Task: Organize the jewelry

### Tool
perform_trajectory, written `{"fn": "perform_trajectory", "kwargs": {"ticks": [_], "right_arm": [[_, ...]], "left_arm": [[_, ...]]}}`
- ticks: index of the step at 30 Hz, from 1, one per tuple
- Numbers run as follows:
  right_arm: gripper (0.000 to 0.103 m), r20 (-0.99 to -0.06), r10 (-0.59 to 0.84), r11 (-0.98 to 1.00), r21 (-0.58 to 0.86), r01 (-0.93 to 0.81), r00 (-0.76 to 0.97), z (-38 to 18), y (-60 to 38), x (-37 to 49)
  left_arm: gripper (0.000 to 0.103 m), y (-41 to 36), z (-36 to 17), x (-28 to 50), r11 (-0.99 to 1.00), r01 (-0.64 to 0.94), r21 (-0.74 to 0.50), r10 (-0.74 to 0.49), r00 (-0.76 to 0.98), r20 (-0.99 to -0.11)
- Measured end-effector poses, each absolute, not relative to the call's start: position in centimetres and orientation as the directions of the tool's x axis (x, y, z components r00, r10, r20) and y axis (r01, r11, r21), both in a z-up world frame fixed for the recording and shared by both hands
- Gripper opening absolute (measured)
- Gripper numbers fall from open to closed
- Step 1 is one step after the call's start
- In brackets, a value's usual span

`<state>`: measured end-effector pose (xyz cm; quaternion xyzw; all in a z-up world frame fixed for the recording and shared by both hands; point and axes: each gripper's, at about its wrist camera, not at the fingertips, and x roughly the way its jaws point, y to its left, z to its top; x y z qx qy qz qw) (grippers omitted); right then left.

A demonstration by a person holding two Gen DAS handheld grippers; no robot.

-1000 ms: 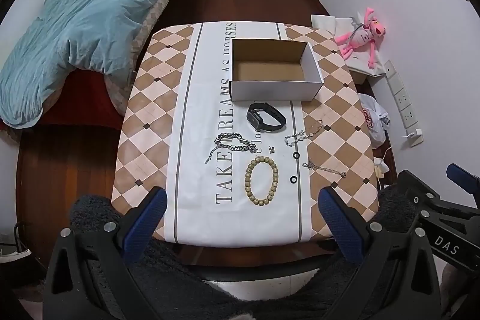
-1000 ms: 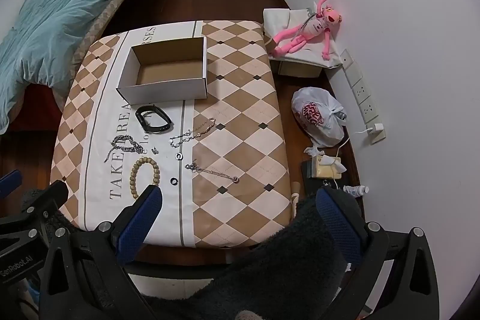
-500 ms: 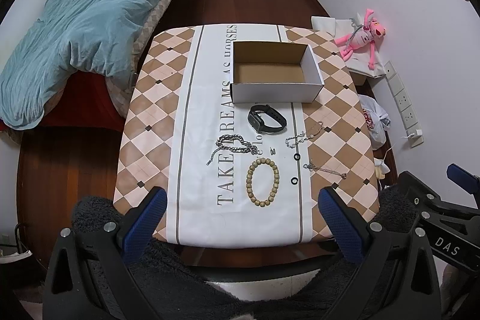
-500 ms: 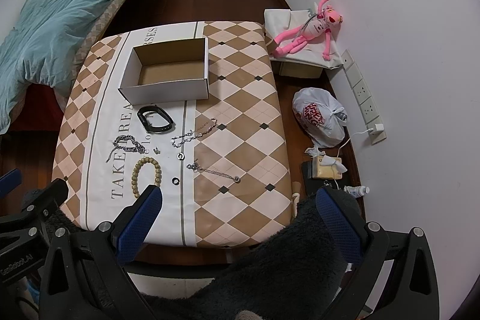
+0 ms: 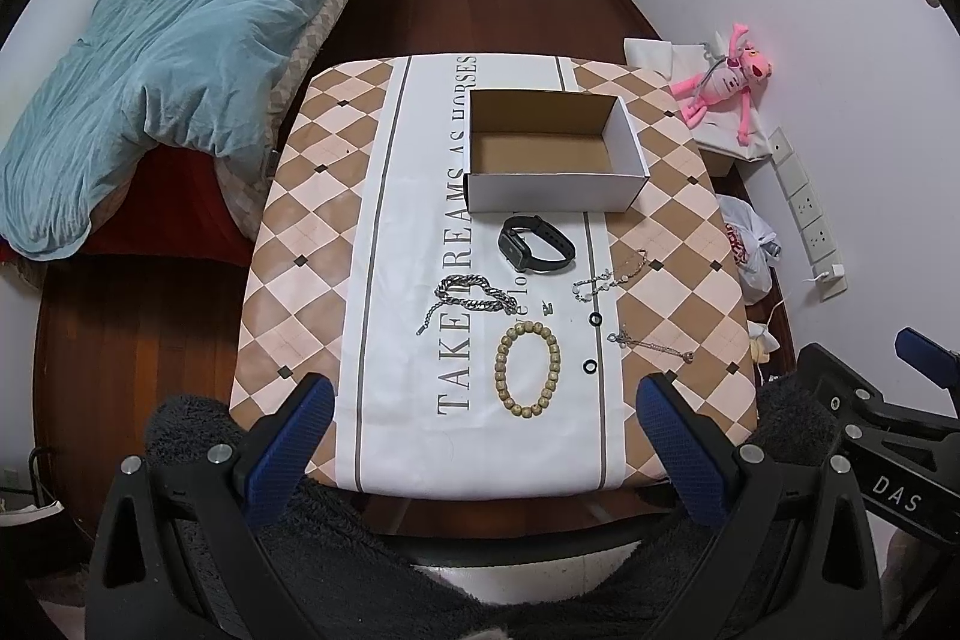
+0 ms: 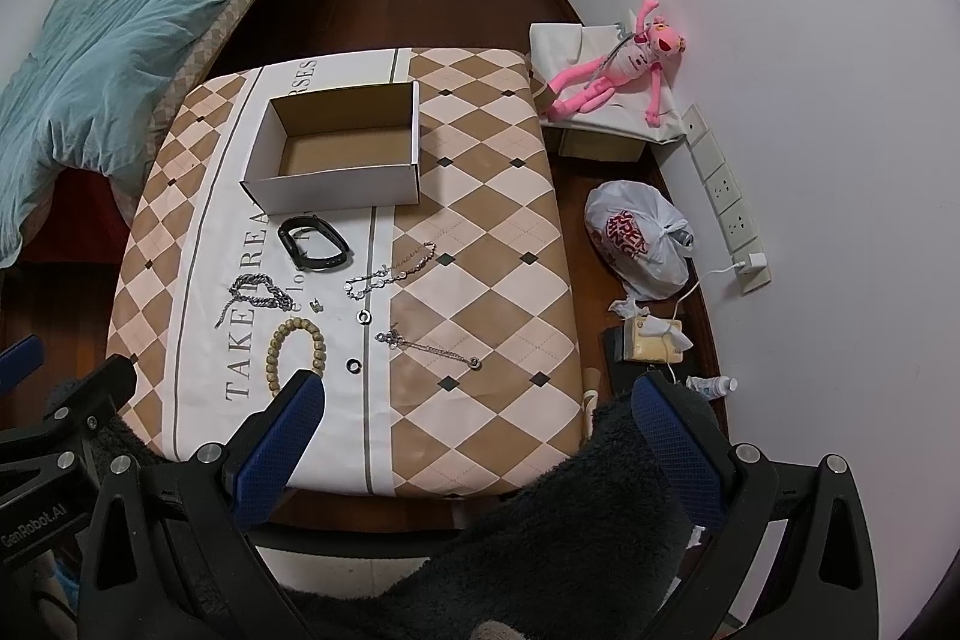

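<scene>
Both our jaws stand wide apart, empty: left gripper point(image 5: 480, 436) and right gripper point(image 6: 480, 430) above the table's point(image 5: 300, 232) near edge. Before the empty box point(image 5: 555, 187) lies the bead bracelet point(image 5: 528, 370), light and slippery; we'd pinch one side.

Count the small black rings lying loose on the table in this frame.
2. One black ring lies just below the pale link chain; the other black ring sits nearer the camera, right of the wooden bead bracelet. The cardboard box looks empty, so none seem hidden.
</scene>
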<state>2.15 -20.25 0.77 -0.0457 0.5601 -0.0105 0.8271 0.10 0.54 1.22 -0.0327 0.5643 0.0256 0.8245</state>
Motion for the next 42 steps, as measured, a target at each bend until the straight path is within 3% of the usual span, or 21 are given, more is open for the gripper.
{"fn": "perform_trajectory", "kwargs": {"ticks": [42], "right_arm": [[0.103, -0.926, -0.068, 0.996, -0.086, -0.033, 0.371, 0.97, -20.20, 2.08]], "left_arm": [[0.103, 0.78, 1.33, -0.05, 0.996, -0.081, -0.026, 0.005, 0.365, -0.931]]}}
